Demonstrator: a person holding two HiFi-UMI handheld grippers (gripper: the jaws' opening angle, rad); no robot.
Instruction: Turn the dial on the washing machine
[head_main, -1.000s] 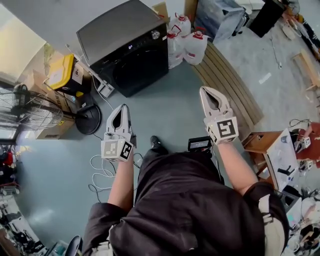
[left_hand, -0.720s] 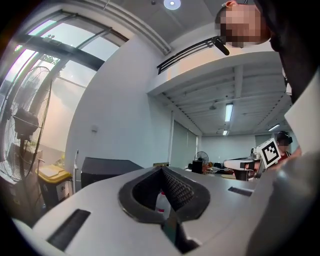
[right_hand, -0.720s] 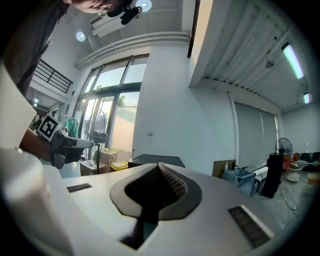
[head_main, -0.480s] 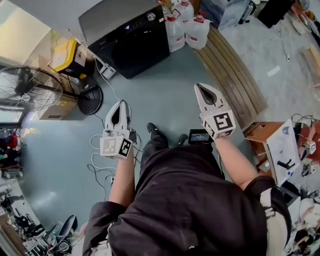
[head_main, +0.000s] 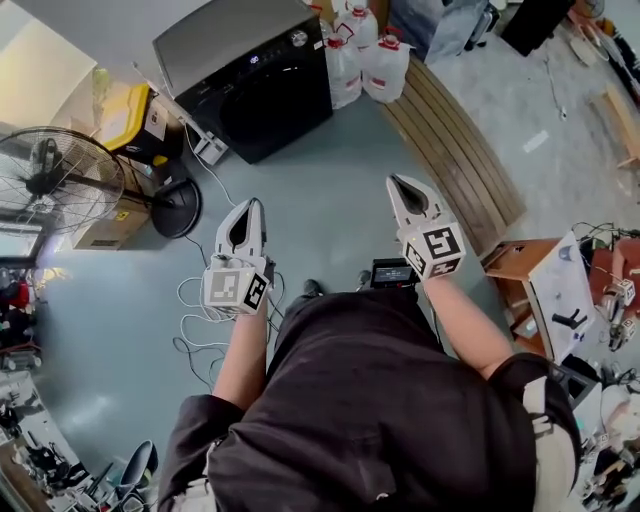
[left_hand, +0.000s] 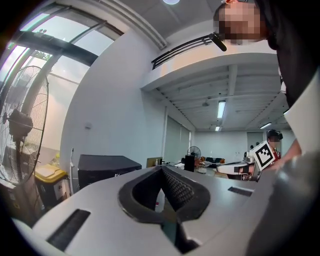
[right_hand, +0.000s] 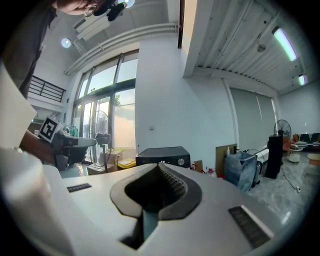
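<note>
The left gripper (head_main: 249, 206) and right gripper (head_main: 396, 182) stay clenched on nothing and have only moved a little, so the dial (head_main: 299, 37) on the washing machine (head_main: 245, 85) still sits far ahead of them, untouched.

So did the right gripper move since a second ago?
Yes. It slid left: the right gripper overlapped the edge of the wooden bench before. Now it is clear of the bench, over the floor.
</note>
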